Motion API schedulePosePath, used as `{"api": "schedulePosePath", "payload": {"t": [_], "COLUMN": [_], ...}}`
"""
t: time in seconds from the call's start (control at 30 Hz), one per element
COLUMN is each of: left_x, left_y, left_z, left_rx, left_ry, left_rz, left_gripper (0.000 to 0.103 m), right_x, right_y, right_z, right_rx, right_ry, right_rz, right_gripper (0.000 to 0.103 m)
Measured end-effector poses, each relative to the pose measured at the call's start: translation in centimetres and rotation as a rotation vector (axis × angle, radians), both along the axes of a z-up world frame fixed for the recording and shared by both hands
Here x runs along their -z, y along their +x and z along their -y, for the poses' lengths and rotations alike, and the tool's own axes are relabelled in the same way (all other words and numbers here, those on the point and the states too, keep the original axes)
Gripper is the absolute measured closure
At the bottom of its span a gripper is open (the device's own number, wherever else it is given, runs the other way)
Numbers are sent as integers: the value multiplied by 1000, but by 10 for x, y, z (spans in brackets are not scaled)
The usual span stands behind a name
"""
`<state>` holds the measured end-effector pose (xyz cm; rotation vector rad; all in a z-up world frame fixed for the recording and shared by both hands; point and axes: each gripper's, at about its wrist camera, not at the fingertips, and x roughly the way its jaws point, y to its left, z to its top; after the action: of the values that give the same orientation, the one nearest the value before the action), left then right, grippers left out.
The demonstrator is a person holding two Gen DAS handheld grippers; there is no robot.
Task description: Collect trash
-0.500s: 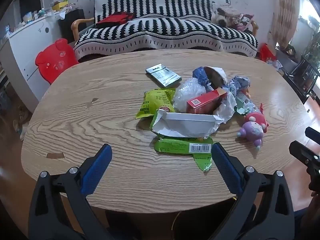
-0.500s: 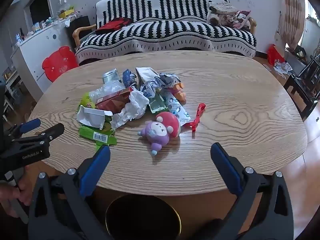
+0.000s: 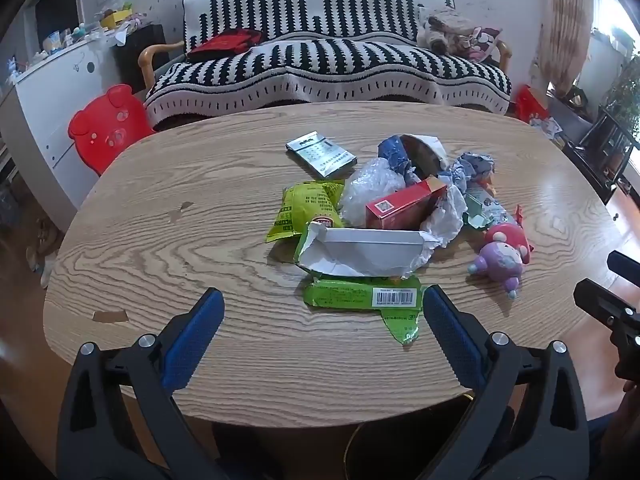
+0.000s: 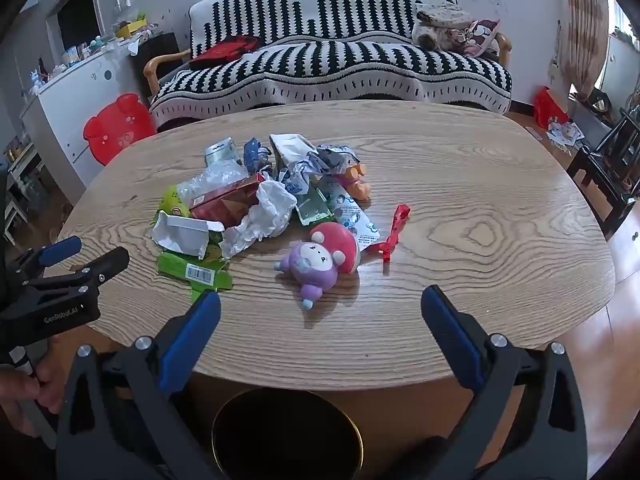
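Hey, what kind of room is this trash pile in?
Most likely a home living room: a sofa with a striped black-and-white cover stands behind the oval wooden table, and a white cabinet cluttered with household items lines the wall.

Striped sofa, red bear stool — purple plush toy

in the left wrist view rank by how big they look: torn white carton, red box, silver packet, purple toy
1. torn white carton, clearly largest
2. red box
3. silver packet and purple toy: look about alike; the packet lies farther from the camera, so their order is unsure
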<state>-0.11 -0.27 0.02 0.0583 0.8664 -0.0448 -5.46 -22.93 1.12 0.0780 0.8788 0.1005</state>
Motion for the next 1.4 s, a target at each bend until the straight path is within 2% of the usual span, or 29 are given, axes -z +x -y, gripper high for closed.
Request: {"api": "schedulePosePath", "payload": {"t": [1.4], "left_x": [0], "left_y": [-2], "left_z": [1], "left_rx": [7], "left_ry": [-3], "left_rz": [-3], "left_gripper": [6], "right_x": [-4], "right_y": [-1], "right_z": [-3], "right_rx": [-1], "right_ry": [-1], "right_rz": [2], "right_gripper": [6]}}
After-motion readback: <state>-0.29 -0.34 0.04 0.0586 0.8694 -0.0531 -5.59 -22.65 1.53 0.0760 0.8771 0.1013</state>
